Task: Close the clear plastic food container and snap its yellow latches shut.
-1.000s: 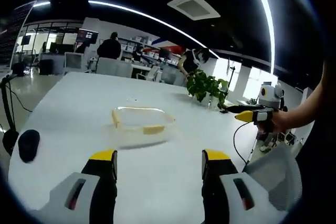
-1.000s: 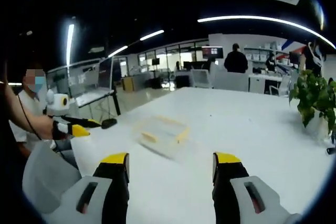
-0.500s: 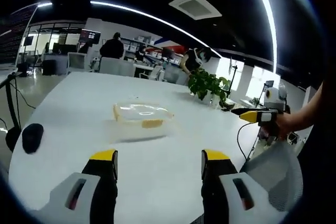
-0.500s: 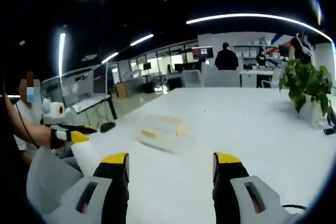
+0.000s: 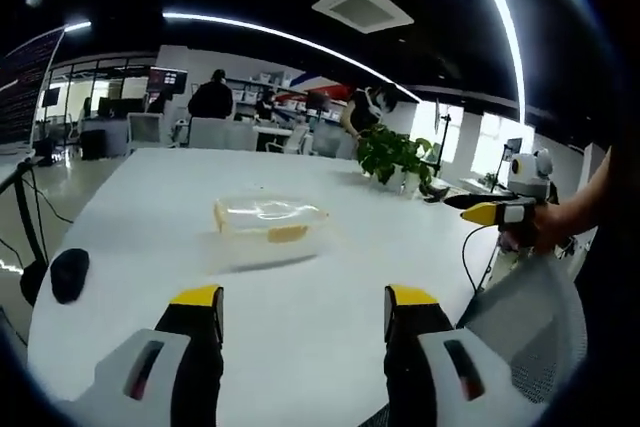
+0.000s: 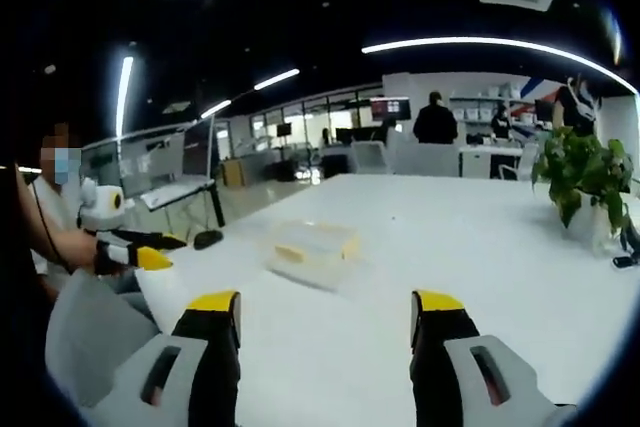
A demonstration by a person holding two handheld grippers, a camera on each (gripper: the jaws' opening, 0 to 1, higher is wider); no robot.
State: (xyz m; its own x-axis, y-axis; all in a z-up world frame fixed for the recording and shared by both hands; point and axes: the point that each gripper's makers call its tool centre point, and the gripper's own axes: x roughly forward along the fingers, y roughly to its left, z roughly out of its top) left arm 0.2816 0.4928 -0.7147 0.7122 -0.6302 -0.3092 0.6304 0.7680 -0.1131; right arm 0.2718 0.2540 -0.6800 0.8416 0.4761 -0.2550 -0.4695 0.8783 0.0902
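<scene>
Since the earlier frames both cameras have drifted slightly, while the container (image 5: 268, 224) sits where it was on the white table (image 5: 140, 197), lid on, a yellow latch (image 5: 287, 235) facing the left gripper (image 5: 303, 312). That gripper hangs back from it, jaws wide and holding nothing; so does the right gripper (image 6: 325, 315) (its container (image 6: 315, 247) lies at about 12 o'clock). A potted plant (image 5: 397, 159) stands at 2 o'clock, a black mouse (image 5: 69, 275) at 9.

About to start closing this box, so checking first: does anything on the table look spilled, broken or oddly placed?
Nothing stands out. The clear container sits flat on the white table, both grippers apart from it.
</scene>
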